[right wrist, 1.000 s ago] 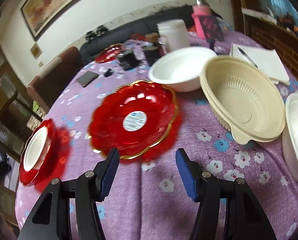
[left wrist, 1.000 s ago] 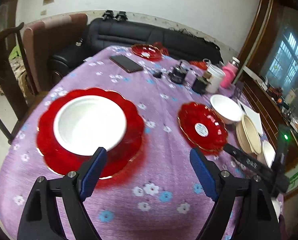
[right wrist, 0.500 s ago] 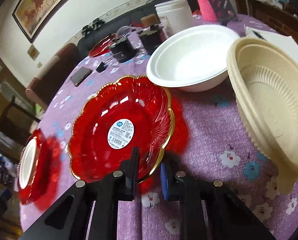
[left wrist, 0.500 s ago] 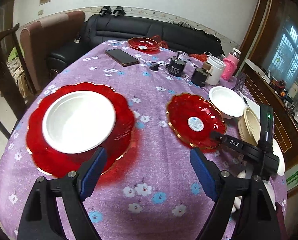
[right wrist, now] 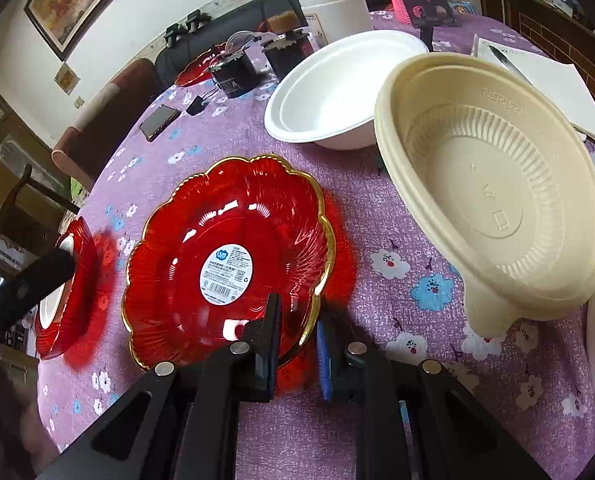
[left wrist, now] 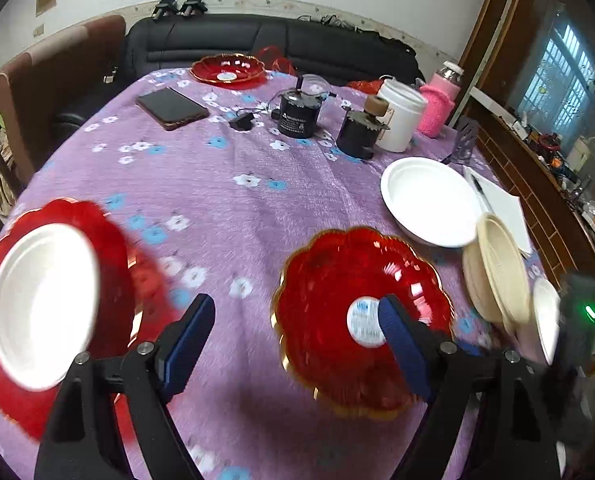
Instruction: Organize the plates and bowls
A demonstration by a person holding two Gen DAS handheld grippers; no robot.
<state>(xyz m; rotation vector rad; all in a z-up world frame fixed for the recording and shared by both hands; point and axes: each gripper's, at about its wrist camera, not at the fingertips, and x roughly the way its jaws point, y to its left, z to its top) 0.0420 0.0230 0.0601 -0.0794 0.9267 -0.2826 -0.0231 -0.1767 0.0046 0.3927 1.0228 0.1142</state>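
The right claw (right wrist: 297, 344) is pinching the near rim of the red scalloped glass plate with the gold edge and a round white label (right wrist: 225, 256), one finger lying over the inside of the rim and the blue-padded finger under its outer edge. That plate is sitting on the purple flowered cloth of the counter (right wrist: 377, 432), just left of the cream ribbed plastic bowl (right wrist: 497, 200) and in front of the white foam bowl (right wrist: 337, 92), apart from both. The left claw (left wrist: 297, 344) is hanging spread wide and empty above the cloth between this plate and the other red scalloped plate carrying a white shallow dish (left wrist: 45, 300) at the counter's left edge.

The step in hand looks like lifting the labelled plate to carry it toward the stack on the left. The bite is shallow and sits at a single spot on a glossy, sloping rim, so the far side is likely to sag and the glass could slip. I would be keeping the squeeze firm, raising the near edge only a little, and holding the plate close to level while it is travelling. Moving leftward and away from the cream bowl avoids clipping its rim. The left claw seems best placed waiting beside the stacked plate, ready to steady it, and staying out of the incoming plate's path
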